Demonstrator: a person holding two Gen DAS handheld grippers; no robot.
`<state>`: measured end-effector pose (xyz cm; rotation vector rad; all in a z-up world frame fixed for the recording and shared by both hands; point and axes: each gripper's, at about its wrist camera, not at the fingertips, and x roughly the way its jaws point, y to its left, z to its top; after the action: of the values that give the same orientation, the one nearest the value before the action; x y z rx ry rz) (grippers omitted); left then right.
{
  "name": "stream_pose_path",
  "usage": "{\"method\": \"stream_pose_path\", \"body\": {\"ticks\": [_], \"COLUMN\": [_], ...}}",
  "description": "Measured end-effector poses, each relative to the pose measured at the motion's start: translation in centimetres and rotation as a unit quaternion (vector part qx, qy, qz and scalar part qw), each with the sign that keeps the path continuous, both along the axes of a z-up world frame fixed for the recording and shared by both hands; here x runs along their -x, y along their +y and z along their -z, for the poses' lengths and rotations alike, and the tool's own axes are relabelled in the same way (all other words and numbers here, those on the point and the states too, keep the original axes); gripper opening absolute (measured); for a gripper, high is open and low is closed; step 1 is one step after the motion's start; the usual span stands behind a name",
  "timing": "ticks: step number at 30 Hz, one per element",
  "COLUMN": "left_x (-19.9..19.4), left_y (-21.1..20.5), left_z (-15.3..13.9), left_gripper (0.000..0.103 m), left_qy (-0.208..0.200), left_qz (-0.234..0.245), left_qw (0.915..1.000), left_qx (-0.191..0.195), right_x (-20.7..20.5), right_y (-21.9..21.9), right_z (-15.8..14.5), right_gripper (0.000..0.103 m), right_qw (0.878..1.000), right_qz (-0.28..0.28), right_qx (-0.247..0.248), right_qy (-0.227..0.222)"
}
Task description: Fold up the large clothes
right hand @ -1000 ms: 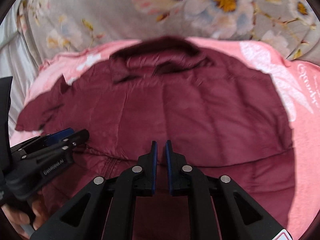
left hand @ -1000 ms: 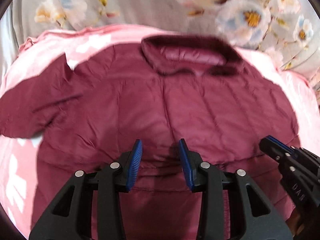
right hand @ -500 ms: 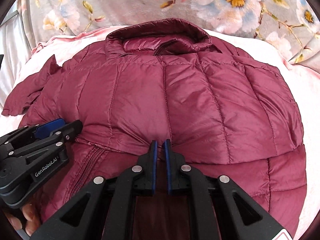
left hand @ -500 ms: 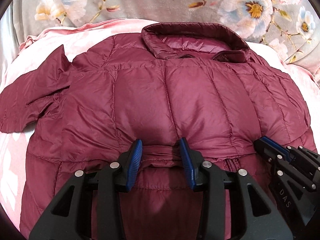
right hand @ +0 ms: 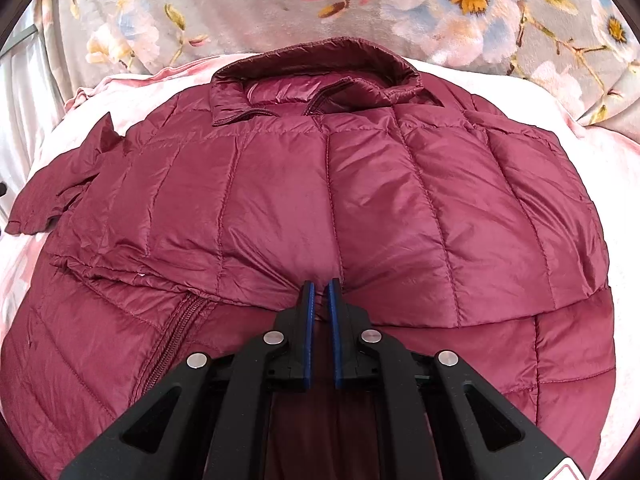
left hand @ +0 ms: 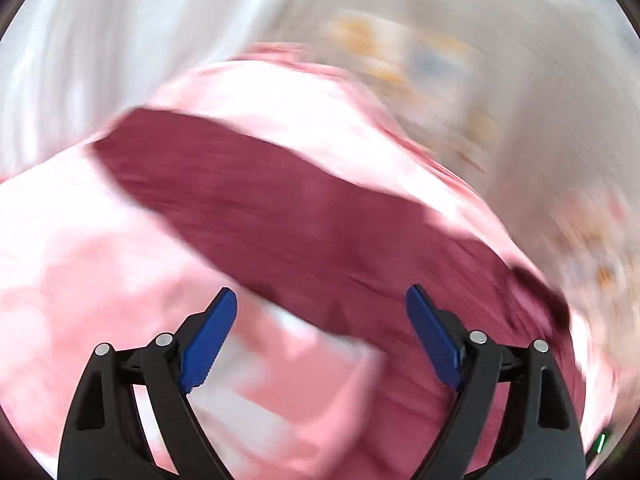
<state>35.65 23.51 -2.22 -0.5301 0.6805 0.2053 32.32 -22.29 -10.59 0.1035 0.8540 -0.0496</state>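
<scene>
Two grippers | right gripper (right hand: 321, 294) pinched on folded hem of jacket (right hand: 280, 184), centre frame, collar at top | left gripper (left hand: 322, 336) jaws just sprung wide, empty, over pink blanket (left hand: 100, 272) | sleeve (left hand: 248, 196), blurred, slants upper-left to lower-right above left fingers; left hand nearer.

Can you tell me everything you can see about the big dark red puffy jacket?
The jacket is dark red, shiny and puffy, stitched into padded panels. It lies spread flat on a pink blanket, its collar at the far end by the flowery cover. A zipper runs down near the bottom left, and one sleeve sticks out to the left. Its lower part is folded up. The right gripper pinches that folded edge between its blue fingers.
</scene>
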Motion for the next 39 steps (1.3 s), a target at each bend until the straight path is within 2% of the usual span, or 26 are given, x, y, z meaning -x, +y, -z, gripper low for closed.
{"method": "stream_pose_path", "body": {"ticks": [2, 5, 6, 8, 9, 11, 13, 14, 15, 16, 18, 20, 22, 24, 25, 28, 29, 32, 34, 35, 36, 38, 39], "left_x": [-0.9, -1.9, -2.2, -3.0, -3.5, -4.3, -5.0, -5.3, -6.2, -6.8, -7.1, -7.5, -7.6, -7.1, -6.4, -3.6, -2.2, 0.5, 1.5, 1.7, 2.0, 3.2, 3.5], "left_y": [6.1, 12.7, 15.3, 18.2, 18.8, 19.5, 19.1, 18.8, 18.3, 17.9, 16.6, 13.4, 9.5, 4.1, 0.7, -9.2, -13.7, -23.1, -27.5, -29.6, -31.7, -33.9, -34.0], "left_z": [0.8, 2.1, 2.9, 4.3, 4.7, 5.6, 5.4, 5.3, 5.0, 4.6, 2.5, -1.1, -4.9, -9.3, -11.6, -16.8, -18.2, -18.9, -17.6, -16.6, -15.0, -11.7, -10.4], "left_gripper": [0.084, 0.080, 0.080, 0.080, 0.077, 0.071, 0.065, 0.044, 0.016, 0.006, 0.003, 0.003, 0.002, 0.002, 0.002, 0.002, 0.002, 0.003, 0.007, 0.017, 0.047, 0.078, 0.078], "left_qy": [0.018, 0.043, 0.044, 0.051, 0.054, 0.060, 0.052, 0.051, 0.054, 0.056, 0.029, -0.006, -0.040, -0.080, -0.101, -0.149, -0.165, -0.172, -0.158, -0.150, -0.137, -0.131, -0.131], "left_qz": [-0.064, -0.137, -0.163, -0.174, -0.173, -0.180, -0.175, -0.167, -0.146, -0.127, -0.108, -0.070, -0.023, 0.041, 0.080, 0.189, 0.237, 0.330, 0.371, 0.389, 0.405, 0.409, 0.412], "left_qw": [0.9976, 0.9893, 0.9844, 0.9783, 0.9771, 0.9742, 0.9771, 0.9793, 0.9832, 0.9860, 0.9909, 0.9969, 0.9989, 0.9958, 0.9912, 0.9678, 0.9535, 0.9235, 0.9107, 0.9048, 0.9001, 0.8994, 0.8990], "left_qx": [0.015, 0.022, 0.050, 0.100, 0.112, 0.122, 0.110, 0.103, 0.096, 0.092, 0.074, 0.036, 0.007, -0.019, -0.032, -0.072, -0.086, -0.092, -0.089, -0.085, -0.086, -0.079, -0.072], "right_x": [0.0, 0.0, 0.0, 0.0, 0.0, 0.0, 0.0, -0.1, -0.1, -0.1, -0.1, -0.1, 0.0, 0.0, 0.2, 1.3, 2.2, 4.9, 6.7, 7.5, 8.2, 9.9, 10.6], "right_y": [0.1, 0.2, 0.3, 0.4, 0.5, 0.7, 0.8, 0.8, 0.8, 0.8, 0.8, 0.8, 0.9, 0.7, 0.4, -0.7, -1.2, -2.4, -3.4, -4.0, -4.6, -6.1, -6.8], "right_z": [0.0, -0.1, -0.1, -0.1, -0.1, -0.1, -0.1, -0.1, -0.1, -0.2, -0.2, -0.2, -0.3, -0.4, -0.6, -1.8, -2.6, -4.7, -5.9, -6.2, -6.5, -6.9, -7.0], "right_gripper": [0.007, 0.007, 0.007, 0.007, 0.007, 0.007, 0.007, 0.007, 0.007, 0.007, 0.007, 0.007, 0.007, 0.008, 0.010, 0.039, 0.040, 0.045, 0.050, 0.052, 0.054, 0.060, 0.061], "right_qw": [1.000, 1.000, 1.000, 1.000, 1.000, 1.000, 1.000, 1.000, 1.000, 1.000, 0.999, 0.999, 0.999, 1.000, 1.000, 0.999, 0.999, 0.997, 0.996, 0.995, 0.995, 0.994, 0.994], "right_qz": [0.001, 0.001, 0.001, 0.001, 0.002, 0.002, 0.002, 0.003, 0.003, 0.003, 0.003, 0.003, 0.004, 0.005, 0.005, 0.020, 0.024, 0.027, 0.033, 0.036, 0.040, 0.051, 0.054], "right_qx": [0.005, 0.011, 0.013, 0.018, 0.021, 0.026, 0.029, 0.030, 0.030, 0.031, 0.032, 0.032, 0.033, 0.027, 0.017, -0.012, -0.027, -0.041, -0.040, -0.039, -0.038, -0.042, -0.046], "right_qy": [0.000, 0.000, 0.000, 0.001, 0.001, 0.001, 0.002, 0.002, 0.003, 0.003, 0.003, 0.003, 0.002, -0.001, -0.006, -0.026, -0.039, -0.065, -0.078, -0.081, -0.084, -0.087, -0.088]}}
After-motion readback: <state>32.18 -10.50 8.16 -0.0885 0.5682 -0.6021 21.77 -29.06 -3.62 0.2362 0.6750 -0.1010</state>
